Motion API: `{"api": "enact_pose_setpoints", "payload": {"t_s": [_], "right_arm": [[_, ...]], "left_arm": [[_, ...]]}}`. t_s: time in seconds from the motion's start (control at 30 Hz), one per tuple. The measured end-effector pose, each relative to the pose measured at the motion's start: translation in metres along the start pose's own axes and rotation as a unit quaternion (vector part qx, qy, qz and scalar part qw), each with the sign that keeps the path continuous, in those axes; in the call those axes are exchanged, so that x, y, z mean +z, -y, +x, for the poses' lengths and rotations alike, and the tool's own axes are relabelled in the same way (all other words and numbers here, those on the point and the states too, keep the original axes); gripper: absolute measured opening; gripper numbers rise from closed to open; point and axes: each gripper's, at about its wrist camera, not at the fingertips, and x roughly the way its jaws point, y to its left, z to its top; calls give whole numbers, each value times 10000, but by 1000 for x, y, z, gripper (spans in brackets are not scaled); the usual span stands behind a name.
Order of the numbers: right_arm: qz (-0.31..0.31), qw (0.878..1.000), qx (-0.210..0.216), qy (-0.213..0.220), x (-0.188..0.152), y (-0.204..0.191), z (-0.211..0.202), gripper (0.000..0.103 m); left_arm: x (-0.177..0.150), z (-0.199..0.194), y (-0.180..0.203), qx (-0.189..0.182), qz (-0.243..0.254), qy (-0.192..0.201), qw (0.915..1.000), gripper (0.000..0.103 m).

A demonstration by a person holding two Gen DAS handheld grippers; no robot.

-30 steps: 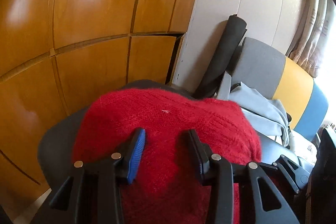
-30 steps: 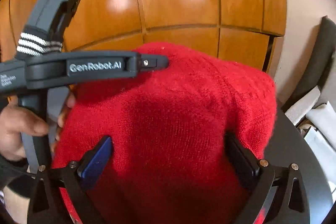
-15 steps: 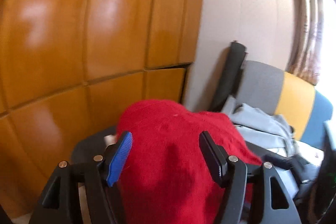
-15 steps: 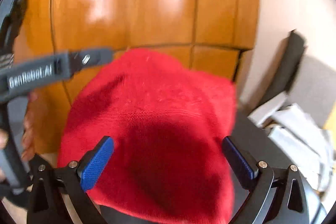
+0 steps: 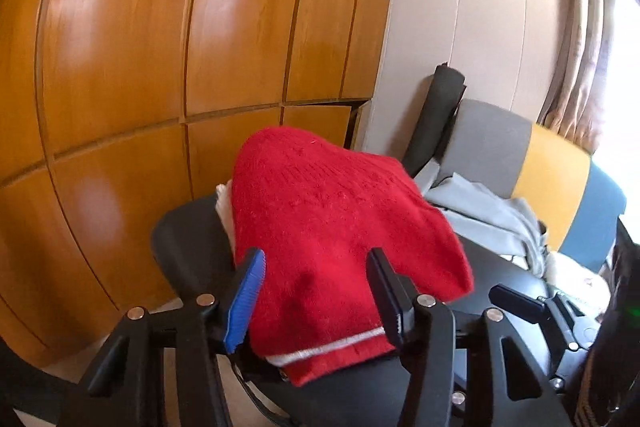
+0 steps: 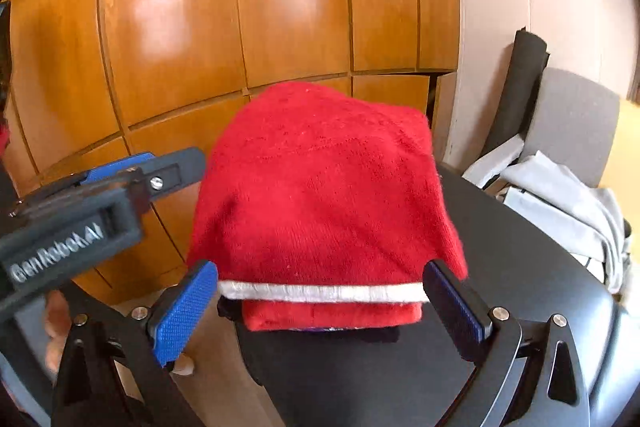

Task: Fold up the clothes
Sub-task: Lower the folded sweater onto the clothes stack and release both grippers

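Wood cabinet doors [image 5: 168, 75] behind; black roll [image 5: 438, 115] w/ grey-yellow-blue sofa [image 5: 552, 179] at right.

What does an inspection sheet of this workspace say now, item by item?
Surface: black table, mostly bare.
Job's things: red sweater, folded, white stripe at its near hem.
Clutter: grey clothes piled to the right.
Grippers: left gripper closing, pads not pressing the sweater; right gripper open, holding nothing.
Cables: nothing seen.
Surroundings: wooden cabinet doors, curtain, black roll against the wall.

Black-framed tongs [image 6: 320, 301] with blue ribbed pads [image 6: 184, 311], silver screws, white "GenRobot.AI" lettering.
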Motion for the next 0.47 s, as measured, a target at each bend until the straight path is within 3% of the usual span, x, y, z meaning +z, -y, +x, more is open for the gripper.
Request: {"api": "enact_pose_setpoints", "payload": {"t_s": [0.2, 0.47], "right_arm": [[-216, 9997, -97, -32, -13, -6, -7, 103], [-155, 9997, -198, -17, -19, 1, -17, 103]], "left_arm": [[-4, -3, 5, 665, 201, 34, 9976, 49], [-9, 4, 17, 755, 323, 63, 9966, 48]]}}
